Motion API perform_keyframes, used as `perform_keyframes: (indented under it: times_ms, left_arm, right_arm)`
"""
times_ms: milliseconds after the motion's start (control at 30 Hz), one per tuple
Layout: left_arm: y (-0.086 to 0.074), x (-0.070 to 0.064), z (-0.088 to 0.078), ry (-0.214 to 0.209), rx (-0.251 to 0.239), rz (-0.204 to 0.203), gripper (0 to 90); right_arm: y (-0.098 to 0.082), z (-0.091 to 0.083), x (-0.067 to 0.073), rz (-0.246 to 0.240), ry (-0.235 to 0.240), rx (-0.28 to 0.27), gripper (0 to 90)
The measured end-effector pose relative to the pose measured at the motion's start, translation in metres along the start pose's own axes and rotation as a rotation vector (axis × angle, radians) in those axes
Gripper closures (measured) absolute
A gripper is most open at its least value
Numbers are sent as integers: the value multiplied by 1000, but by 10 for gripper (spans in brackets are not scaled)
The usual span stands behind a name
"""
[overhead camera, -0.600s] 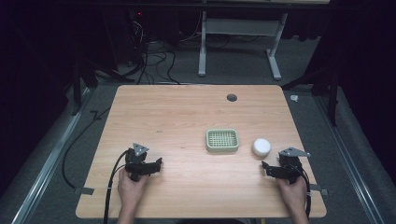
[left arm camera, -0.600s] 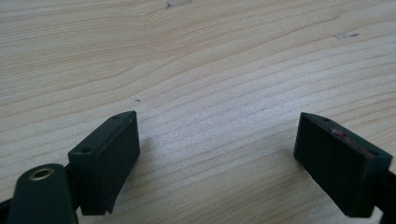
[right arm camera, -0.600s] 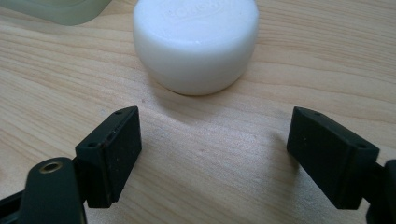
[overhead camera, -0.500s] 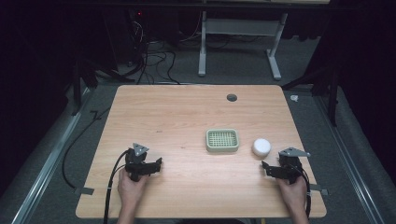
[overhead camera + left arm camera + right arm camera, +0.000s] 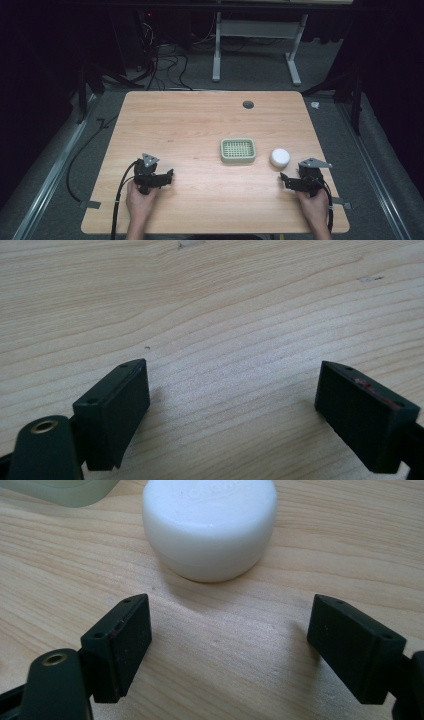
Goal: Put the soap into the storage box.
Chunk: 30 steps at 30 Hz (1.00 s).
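A pale green slatted soap dish (image 5: 238,150) sits right of the table's middle. Just right of it lies a white oval bar of soap (image 5: 280,157), large in the right gripper view (image 5: 210,525), where the dish's corner (image 5: 65,491) peeks in at top left. My right gripper (image 5: 291,182) rests near the front right edge, a short way in front of the soap, jaws open around bare wood (image 5: 230,645). My left gripper (image 5: 159,179) rests at the front left, far from both items, also open over bare wood (image 5: 232,412).
The wooden table (image 5: 190,125) has a dark cable hole (image 5: 248,104) near its far edge. Cables (image 5: 120,200) trail off the front left. Beyond the table are a white desk frame (image 5: 255,45) and floor wiring. Tape marks sit at both front corners.
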<state>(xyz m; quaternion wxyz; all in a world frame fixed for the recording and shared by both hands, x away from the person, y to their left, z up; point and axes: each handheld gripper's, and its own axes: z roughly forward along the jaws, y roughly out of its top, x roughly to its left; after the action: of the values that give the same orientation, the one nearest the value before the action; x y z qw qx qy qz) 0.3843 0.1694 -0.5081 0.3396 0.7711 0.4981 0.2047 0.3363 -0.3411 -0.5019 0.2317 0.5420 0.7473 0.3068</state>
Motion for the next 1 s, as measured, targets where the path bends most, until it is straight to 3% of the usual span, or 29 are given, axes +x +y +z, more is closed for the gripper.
perform_keyframes:
  times_ms: [433,1000]
  left_arm:
    - [0,2,0,-12,0,-3,145]
    - [1,0,0,-3,3,4,146]
  right_arm:
    - [0,0,1,-15,17,8,149]
    - [-2,-2,-1,-3,13,-1,181]
